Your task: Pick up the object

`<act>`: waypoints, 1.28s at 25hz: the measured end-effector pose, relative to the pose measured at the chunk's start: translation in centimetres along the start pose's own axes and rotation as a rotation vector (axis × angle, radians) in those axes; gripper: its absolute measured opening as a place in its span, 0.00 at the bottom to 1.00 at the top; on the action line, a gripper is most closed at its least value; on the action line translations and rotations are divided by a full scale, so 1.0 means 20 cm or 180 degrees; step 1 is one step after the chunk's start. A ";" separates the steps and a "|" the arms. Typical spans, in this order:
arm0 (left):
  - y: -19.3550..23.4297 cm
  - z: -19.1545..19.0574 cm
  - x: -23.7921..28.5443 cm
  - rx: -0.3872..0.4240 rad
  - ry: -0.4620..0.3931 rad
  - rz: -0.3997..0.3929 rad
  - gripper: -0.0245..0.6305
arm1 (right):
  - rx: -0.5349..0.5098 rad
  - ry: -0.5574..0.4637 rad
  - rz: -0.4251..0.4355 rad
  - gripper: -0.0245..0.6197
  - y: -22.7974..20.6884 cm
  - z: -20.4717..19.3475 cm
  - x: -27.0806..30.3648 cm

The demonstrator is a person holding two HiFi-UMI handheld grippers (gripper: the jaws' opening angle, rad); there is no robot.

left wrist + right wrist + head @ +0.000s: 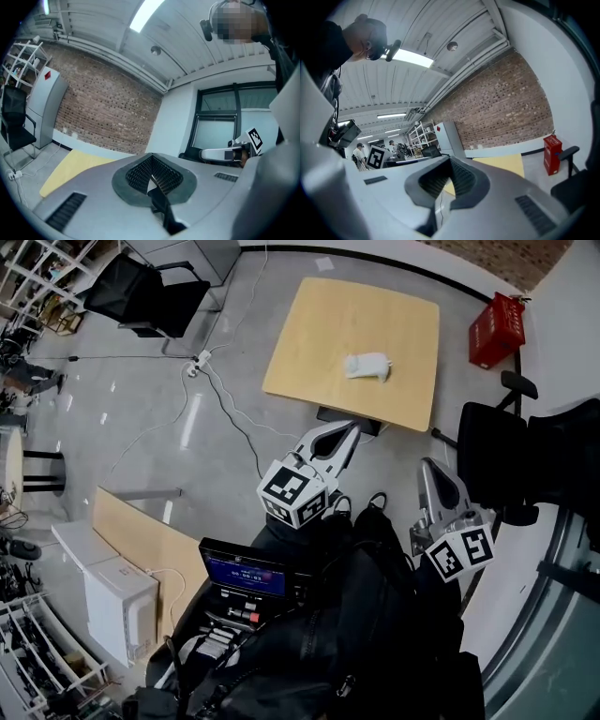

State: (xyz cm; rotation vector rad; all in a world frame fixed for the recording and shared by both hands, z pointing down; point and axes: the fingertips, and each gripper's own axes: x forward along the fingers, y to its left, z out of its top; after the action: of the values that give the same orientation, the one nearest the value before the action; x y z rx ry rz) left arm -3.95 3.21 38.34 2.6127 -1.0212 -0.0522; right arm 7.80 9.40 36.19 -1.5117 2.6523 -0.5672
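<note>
1. The pale wooden table point(309, 324) stood well ahead of me, with the thing I was after lying on its top, right of centre. Both grippers were well short of its near edge, so I judged the pick hadn't started and the whole approach was ahead.
2. A black office chair point(492, 460) sat close by my right side. That was hazard one: going forward carelessly, my right gripper could clip its back and get knocked off line.
3. The red box point(496, 329) stood on the floor past the table's right corner, well clear of my path, so no worry there.
4. My left gripper point(349, 429) pointed toward the table with its jaws closed together and nothing in them. My right gripper point(435, 470) was the same, pressed tight and empty. That was the big risk: arrive like that and I'd shove the target across the smooth top instead of taking it.
5. The white object point(367, 366) lay alone on the table, lumpy and soft-looking; what exactly it was, I couldn't tell. A pinch on one loose end might slip off or only drag it.
6. A white cable point(230, 413) snaked over the floor to the left of my path to the table, so a foot could catch it if I drifted that way.
</note>
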 end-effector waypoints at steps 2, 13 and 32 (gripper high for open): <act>0.02 -0.01 0.01 -0.0006 0.0027 0.0078 0.04 | -0.0007 0.0039 0.0030 0.04 -0.02 0.00 0.02; 0.22 0.08 0.07 0.0044 -0.0046 0.0388 0.04 | -0.0036 0.0105 0.0473 0.04 -0.06 0.05 0.32; 0.41 0.14 0.75 0.0088 0.0167 0.0529 0.04 | 0.0229 0.0192 0.0513 0.04 -0.75 0.21 0.68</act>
State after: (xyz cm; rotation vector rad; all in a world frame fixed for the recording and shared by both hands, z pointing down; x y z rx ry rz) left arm 1.39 -13.27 39.59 2.5291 -1.2239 0.0702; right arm 13.96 -10.18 39.15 -1.2675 2.7329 -0.6982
